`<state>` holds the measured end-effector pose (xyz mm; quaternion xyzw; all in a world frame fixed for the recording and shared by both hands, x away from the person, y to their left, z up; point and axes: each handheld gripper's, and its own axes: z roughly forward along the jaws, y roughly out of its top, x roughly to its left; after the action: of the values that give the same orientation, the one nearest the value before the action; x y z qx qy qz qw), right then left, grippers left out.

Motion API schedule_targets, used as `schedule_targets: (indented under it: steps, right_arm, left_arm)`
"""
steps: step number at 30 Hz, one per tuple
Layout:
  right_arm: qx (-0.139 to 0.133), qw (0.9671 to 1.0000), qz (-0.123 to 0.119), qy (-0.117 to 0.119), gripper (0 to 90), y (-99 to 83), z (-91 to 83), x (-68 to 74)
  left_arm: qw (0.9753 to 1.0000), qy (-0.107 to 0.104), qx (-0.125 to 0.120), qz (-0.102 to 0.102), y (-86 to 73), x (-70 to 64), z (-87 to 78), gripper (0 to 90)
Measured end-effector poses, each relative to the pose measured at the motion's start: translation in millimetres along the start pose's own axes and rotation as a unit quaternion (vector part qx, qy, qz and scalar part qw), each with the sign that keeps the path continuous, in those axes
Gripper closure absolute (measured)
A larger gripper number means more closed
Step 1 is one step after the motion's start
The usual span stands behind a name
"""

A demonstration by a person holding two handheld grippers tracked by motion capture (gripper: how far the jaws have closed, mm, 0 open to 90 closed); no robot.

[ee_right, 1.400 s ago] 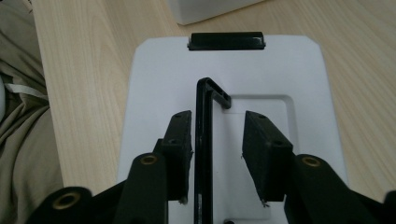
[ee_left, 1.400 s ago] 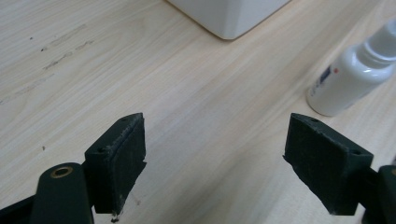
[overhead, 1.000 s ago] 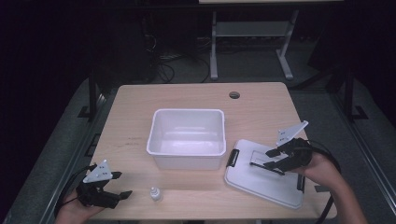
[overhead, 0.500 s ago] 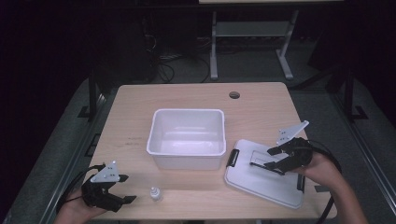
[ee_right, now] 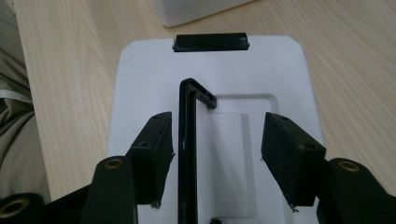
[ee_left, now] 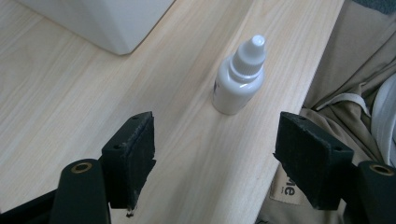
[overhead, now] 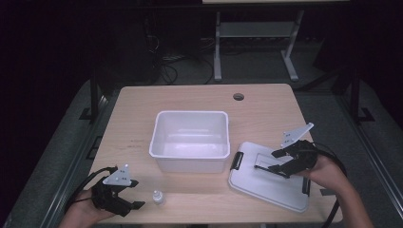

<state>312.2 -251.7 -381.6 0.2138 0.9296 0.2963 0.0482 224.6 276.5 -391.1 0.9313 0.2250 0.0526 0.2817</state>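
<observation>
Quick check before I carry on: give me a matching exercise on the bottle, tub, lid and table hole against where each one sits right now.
Things:
1. dropper bottle
2. tub
3. lid
4. cable hole

Places:
A. far edge of the table
B. under the right gripper
C. middle of the table
D. near edge, ahead of the open left gripper

Pairs: 1-D, 2-C, 3-B, 4-A

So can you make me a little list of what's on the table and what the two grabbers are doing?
table: pale wooden table
middle: empty white plastic tub
left gripper: open, facing small white plastic dropper bottle, not touching
right gripper: open, jaws either side of black handle
lid: flat white plastic lid, beside tub
bottle: upright, capped
</observation>
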Motion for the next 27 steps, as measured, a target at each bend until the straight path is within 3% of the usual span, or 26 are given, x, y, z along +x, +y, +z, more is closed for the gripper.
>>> schedule_targets:
  steps: [11,27]
  right_arm:
    - [0.001,1.0000,0.000,-0.003,41.2,-1.0,0.7,0.4]
    - [-0.003,1.0000,-0.001,-0.007,40.0,-1.5,0.3,0.3]
  left_arm:
    - [0.9998,-0.006,0.014,0.013,14.0,-3.7,11.4,23.7]
    - [0.9993,-0.013,0.027,0.024,25.7,-7.0,29.8,26.1]
